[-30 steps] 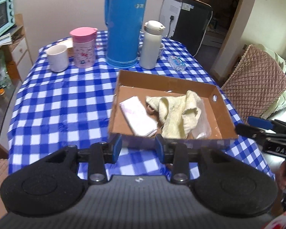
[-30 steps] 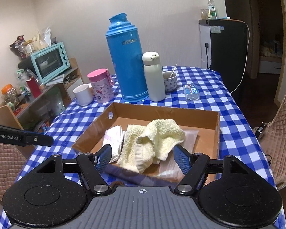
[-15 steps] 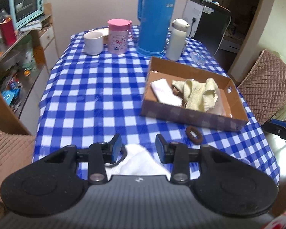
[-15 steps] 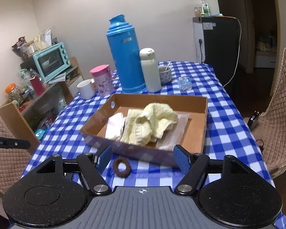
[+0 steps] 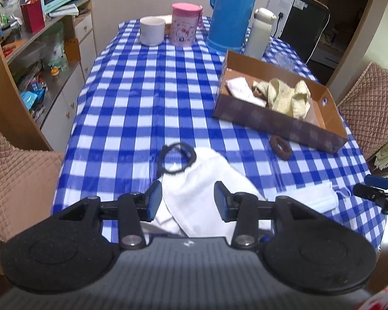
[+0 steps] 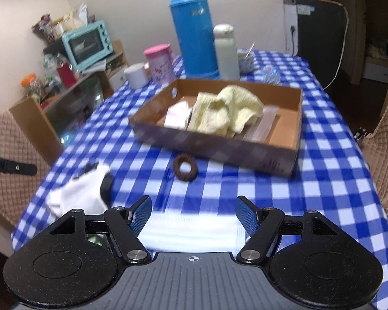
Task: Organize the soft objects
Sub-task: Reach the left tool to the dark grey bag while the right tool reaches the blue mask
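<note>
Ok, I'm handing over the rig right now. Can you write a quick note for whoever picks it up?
Left gripper: jaws open, just been opening, over the white sock, not pressing it.
Right gripper: jaws open, empty, over the face mask.
In the cardboard box: yellow towel, a small white and pink cloth, clear plastic bag.
On the checked tablecloth, outside the box: sock, mask, brown hair tie, black hair band at the sock's tip.
Left to do, probably: move those four into the box.
</note>
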The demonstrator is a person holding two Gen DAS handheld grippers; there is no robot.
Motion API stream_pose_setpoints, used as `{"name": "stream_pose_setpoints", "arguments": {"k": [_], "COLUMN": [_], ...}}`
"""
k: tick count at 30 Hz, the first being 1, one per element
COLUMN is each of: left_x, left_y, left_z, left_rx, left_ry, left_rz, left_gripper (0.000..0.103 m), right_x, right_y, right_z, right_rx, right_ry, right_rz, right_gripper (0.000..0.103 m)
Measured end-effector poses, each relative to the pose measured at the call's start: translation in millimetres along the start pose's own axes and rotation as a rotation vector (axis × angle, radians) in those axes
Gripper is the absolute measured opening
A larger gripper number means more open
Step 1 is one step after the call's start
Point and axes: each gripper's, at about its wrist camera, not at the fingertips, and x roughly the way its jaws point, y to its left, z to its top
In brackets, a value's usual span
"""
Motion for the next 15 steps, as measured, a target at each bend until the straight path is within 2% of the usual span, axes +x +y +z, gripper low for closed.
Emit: {"name": "stream_pose_setpoints", "arguments": {"k": [15], "left_x": [32.1], "left_y": [-42.6], "left_z": [-29.0], "left_rx": [0.100], "left_ry": [0.101], "left_rz": [-0.055], "left_gripper": [0.047], "right_x": [25.4], "right_y": [9.2], "right_z": [-26.2], "right_rx": [-0.072], "right_ry": [0.099], "right_rz": [0.000], "right_gripper": [0.071]}}
